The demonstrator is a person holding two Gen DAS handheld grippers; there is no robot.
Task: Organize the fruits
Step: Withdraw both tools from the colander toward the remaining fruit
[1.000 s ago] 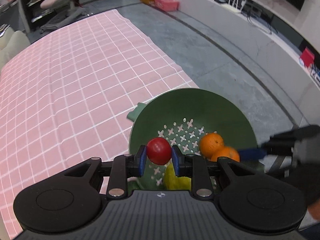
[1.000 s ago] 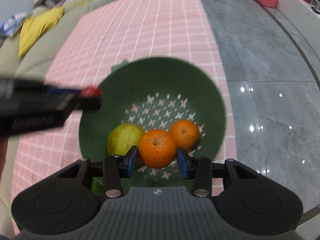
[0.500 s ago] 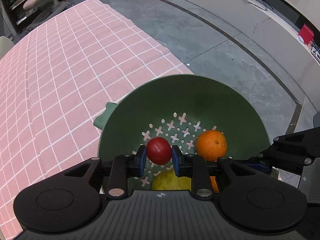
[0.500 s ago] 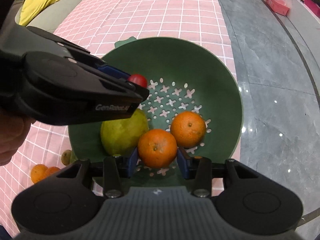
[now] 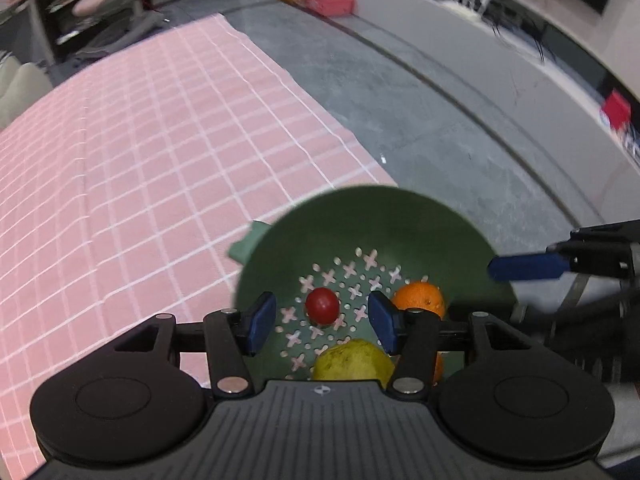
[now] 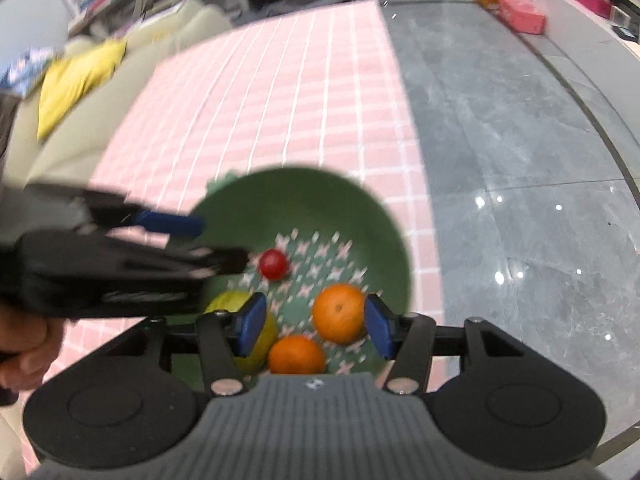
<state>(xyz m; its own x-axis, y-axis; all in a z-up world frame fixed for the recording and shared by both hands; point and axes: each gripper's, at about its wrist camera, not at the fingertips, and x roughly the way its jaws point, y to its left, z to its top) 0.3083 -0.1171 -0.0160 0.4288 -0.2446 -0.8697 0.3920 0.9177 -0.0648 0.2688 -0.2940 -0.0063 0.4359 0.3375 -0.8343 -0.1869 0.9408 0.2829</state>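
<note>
Hovering above the green colander (image 5: 400,216), the left gripper (image 5: 322,316) is holding its blue pads wide apart with nothing between them; the right gripper (image 6: 312,326) is likewise gaping empty. Nearest in the left wrist view, a yellow-green fruit (image 5: 352,362) is lying against the colander's near wall. Just beyond it, a small red fruit (image 5: 322,306) is resting on the perforated floor, and an orange (image 5: 420,300) is sitting to its right. The right wrist view is showing a second orange (image 6: 296,354) nearer than the first (image 6: 338,313), the two close together. The colander is standing on a pink checked cloth (image 5: 140,160), near its right edge; grey floor (image 5: 420,128) is extending beyond.

The fruits are probably light and round, so likely to roll. The red one appears smooth-skinned and soft, and would be best pinched gently across its widest part. The oranges look firmer, with a grippier rind.
</note>
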